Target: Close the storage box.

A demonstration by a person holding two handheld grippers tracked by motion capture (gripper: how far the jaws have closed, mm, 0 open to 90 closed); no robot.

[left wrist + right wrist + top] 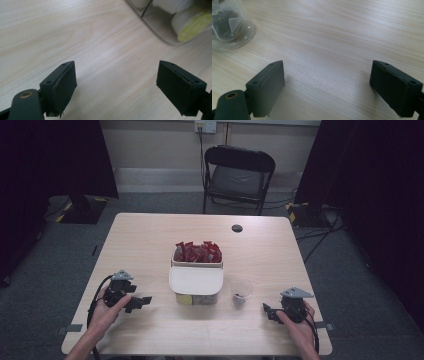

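Left gripper: your left gripper (146, 300) sits low over the near left part of the table (145, 240), its jaws standing apart with only bare wood between them, as the left gripper view (117, 87) makes plain; nothing is held.
Right gripper: your right gripper (266, 310) rests at the near right edge, pointing inward toward the middle; its jaws are likewise spread, and the right gripper view (327, 87) shows empty tabletop between the pads.
Container: the divided container (196, 280) stands mid-table between your two hands, well apart from both; from your left gripper it lies to the right and slightly farther away, and its clear corner (160, 32) shows at the upper right of the left gripper view.
Lid: a white lid (195, 280) covers the near half of the container.
Red sachets: a heap of red sachets (198, 252) fills the far, uncovered compartment.
Yellow-topped pods: under the lid, small white pods with a yellow-green top (192, 25) lie against the near wall, seen close in the left gripper view.
Cup: a small clear cup (241, 293) stands just right of the container, between it and your right gripper, near but not touching either; in the right gripper view it sits at upper left (229, 25).
Tea bag: a mesh tea bag of dark leaves (224, 22) lies inside the cup.
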